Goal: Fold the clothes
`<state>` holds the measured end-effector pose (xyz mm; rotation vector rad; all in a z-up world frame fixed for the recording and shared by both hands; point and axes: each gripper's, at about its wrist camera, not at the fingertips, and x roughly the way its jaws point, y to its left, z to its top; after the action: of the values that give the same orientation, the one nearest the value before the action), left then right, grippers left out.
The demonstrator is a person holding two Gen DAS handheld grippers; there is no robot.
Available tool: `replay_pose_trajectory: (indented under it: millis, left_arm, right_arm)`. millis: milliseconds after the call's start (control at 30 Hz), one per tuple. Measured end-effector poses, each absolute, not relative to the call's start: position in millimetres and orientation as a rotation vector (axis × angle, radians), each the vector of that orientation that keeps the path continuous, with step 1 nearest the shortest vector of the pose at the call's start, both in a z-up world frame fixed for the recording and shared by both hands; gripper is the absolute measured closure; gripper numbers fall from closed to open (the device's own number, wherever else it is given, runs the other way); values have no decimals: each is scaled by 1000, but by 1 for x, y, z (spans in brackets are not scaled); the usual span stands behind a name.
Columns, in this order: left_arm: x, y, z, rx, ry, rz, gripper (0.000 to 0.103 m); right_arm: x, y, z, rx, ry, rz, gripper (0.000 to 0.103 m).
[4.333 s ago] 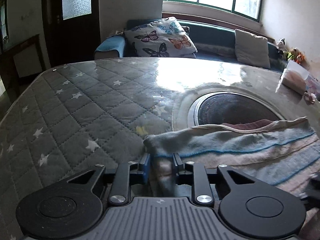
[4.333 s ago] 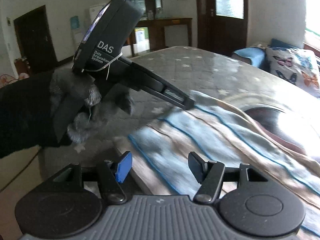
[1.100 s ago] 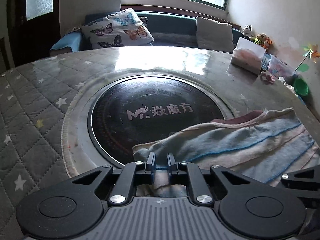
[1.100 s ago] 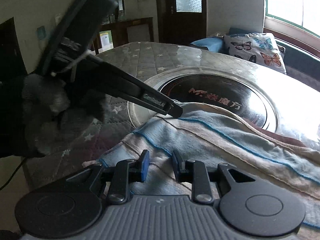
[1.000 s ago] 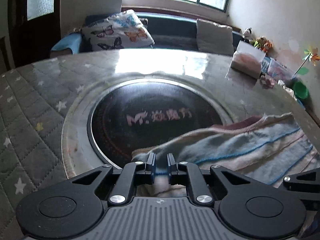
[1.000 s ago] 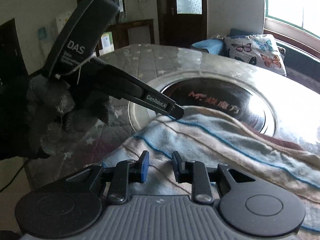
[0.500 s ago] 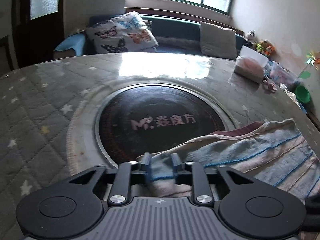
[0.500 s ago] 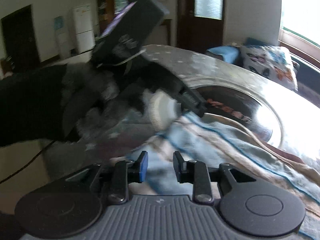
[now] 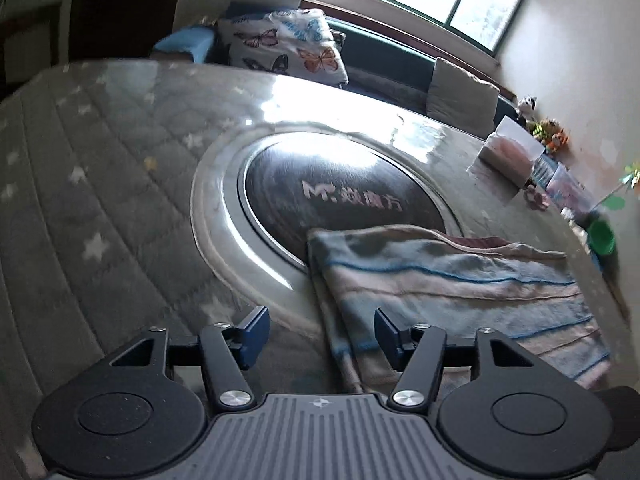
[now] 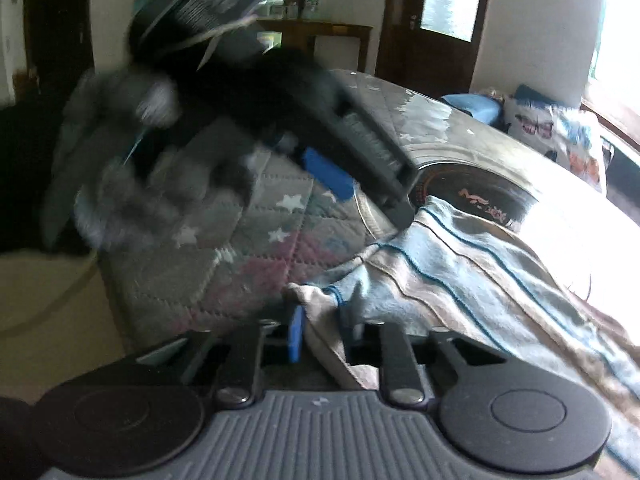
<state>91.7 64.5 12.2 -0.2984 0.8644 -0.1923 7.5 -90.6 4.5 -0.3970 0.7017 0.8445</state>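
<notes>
The left tongs (image 9: 320,336), which half a second ago were pinched shut on the near corner of the striped garment (image 9: 448,280), now stand wide open with nothing between their blue pads; the cloth's folded left edge lies just inside the right-hand pad, on the bench (image 9: 100,184). The garment rests folded over itself on the right part of the bench, its far corner lapping onto the dark round inset plate (image 9: 340,196) with white lettering, a maroon layer peeking out along its far edge. The left tongs have also pulled back and tilted since then, so more of the quilted, star-printed cover shows at left. The right tongs (image 10: 324,336) remain nearly closed on a bunched corner of the same garment, cloth squeezed between the blue pad and the opposite finger. In the right wrist view the gloved left hand (image 10: 132,168) and its tool are blurred and closer to the lens than before, raised above the quilted cover rather than touching the cloth.
</notes>
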Motion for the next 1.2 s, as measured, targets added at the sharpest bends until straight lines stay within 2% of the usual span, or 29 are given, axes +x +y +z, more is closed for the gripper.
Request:
replay_pose_trajectory:
  millis: [267, 500, 567, 600, 667, 700, 767, 867, 1200]
  left_arm:
    - [93, 57, 8, -479, 924, -209, 34]
    - [96, 51, 2, -613, 960, -218, 35]
    - [98, 51, 0, -636, 961, -226, 53]
    - [100, 50, -1, -649, 966, -229, 58]
    - [104, 48, -4, -669, 975, -232, 82]
    - [106, 47, -5, -671, 976, -234, 86]
    - [107, 44, -5, -661, 973, -234, 90]
    - [107, 43, -3, -645, 964, -233, 91]
    - [103, 41, 7, -613, 926, -253, 91]
  right_arm:
    - [17, -123, 38, -203, 689, 842, 96]
    - [14, -135, 47, -156, 670, 848, 96]
    - [15, -138, 48, -147, 668, 855, 96]
    - [14, -139, 48, -144, 668, 859, 97]
    - [14, -141, 49, -138, 666, 867, 97]
    - [15, -142, 49, -135, 664, 869, 96]
    - [17, -145, 48, -128, 669, 872, 96]
    - [22, -159, 49, -111, 680, 872, 89]
    - [78, -232, 30, -114, 714, 538, 89]
